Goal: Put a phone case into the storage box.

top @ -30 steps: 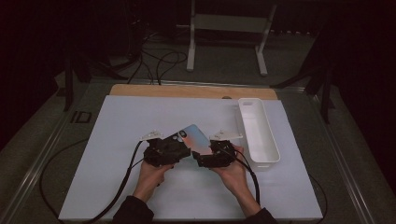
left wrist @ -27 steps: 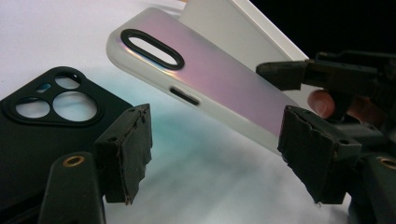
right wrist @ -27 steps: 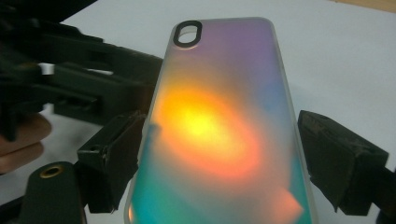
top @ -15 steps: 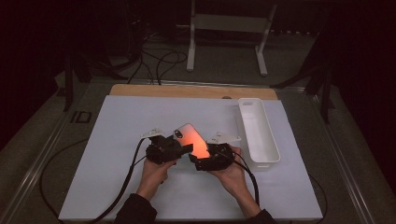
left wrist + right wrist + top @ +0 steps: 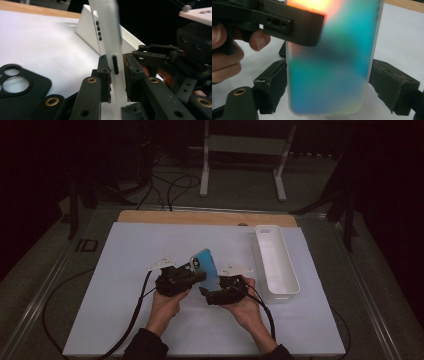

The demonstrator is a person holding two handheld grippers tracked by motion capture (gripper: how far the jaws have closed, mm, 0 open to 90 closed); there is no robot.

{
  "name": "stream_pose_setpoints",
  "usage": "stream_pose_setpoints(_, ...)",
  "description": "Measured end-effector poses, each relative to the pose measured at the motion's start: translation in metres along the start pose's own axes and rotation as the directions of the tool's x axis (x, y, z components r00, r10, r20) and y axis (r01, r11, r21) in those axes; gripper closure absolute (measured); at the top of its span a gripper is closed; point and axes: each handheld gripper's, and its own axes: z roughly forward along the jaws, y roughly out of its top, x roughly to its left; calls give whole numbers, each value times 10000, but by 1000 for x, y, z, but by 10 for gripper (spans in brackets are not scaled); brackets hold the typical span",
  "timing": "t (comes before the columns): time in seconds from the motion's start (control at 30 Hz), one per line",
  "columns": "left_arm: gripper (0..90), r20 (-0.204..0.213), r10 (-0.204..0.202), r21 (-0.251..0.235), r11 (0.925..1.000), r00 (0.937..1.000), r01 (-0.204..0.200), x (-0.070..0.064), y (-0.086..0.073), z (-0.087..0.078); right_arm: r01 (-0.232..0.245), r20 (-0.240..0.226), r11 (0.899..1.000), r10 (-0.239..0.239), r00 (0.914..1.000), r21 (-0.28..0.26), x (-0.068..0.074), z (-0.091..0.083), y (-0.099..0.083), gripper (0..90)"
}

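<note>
A translucent phone case (image 5: 206, 266) with a blue-green sheen stands tilted above the white mat, held between both grippers. My left gripper (image 5: 199, 276) is shut on its thin side; in the left gripper view the case (image 5: 110, 37) runs edge-on between the pads (image 5: 105, 75). My right gripper (image 5: 213, 289) holds it from below; in the right gripper view its pads (image 5: 274, 82) press on both long edges of the case (image 5: 332, 65), with the left gripper's jaw clamped on the upper left corner. A black phone case (image 5: 20, 85) with camera holes lies flat on the mat.
A long white tray (image 5: 295, 285) lies to the right of the hands, close behind the case in the left gripper view (image 5: 86, 27). A wooden board (image 5: 200, 217) borders the mat's (image 5: 115, 270) far edge. Cables trail from both grippers toward the near side.
The case has turned between the grippers: its sheen went from blue to orange and back to blue-green. Both hands stayed near the middle of the mat.
</note>
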Motion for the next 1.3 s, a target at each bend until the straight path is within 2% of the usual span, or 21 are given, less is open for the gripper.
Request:
stream_pose_setpoints(0.07,805,91,218,34,9998,9997,-219,-3,0,1,-23,-11,10000,23,10000,-18,1,1,0,167)
stream_pose_setpoints(0.17,809,-3,479,49,9988,9988,-479,-6,1,0,-78,-73,9999,78,9999,-63,0,1,-1,166)
stream_pose_setpoints(0.37,814,-56,648,-39,9979,9979,-649,-9,2,-3,-19,-381,9999,15,9993,-108,-1,-1,0,161)
stream_pose_setpoints(0.4,814,-121,726,-29,9974,9973,-726,-10,2,-4,79,-456,10000,-81,9989,-49,-1,-2,0,140)
stream_pose_setpoints(0.47,815,-215,809,-30,9967,9965,-810,-10,3,-5,205,-445,9997,-209,9988,-95,-2,-4,-2,133)
stream_pose_setpoints(0.57,815,-290,905,-38,9959,9955,-907,-11,3,-7,142,-483,9998,-147,9987,-106,-4,-6,-3,125)
stream_pose_setpoints(0.73,815,-530,1251,62,9921,9907,-1249,-14,2,-10,-141,-892,9987,96,9960,-497,-13,-15,-3,98)
stream_pose_setpoints(0.93,815,-697,1576,266,9874,9850,-1561,-17,-1,-9,-283,-1109,9955,182,9937,-906,-17,-23,5,97)
stream_pose_setpoints(1.17,815,-730,1641,290,9863,9837,-1623,-18,-2,-8,-242,-1129,9942,123,9935,-1047,-17,-26,9,97)
stream_pose_setpoints(1.2,815,-785,1906,353,9815,9785,-1884,-22,-3,-9,-242,-1129,9942,123,9935,-1047,-17,-26,9,97)
stream_pose_setpoints(1.23,814,-789,1941,354,9808,9778,-1919,-22,-4,-9,-153,-1244,9899,-24,9922,-1410,-15,-30,19,96)
stream_pose_setpoints(1.3,814,-754,1974,348,9801,9774,-1952,-24,-4,-9,-167,-1287,9885,-28,9917,-1502,-15,-30,22,96)
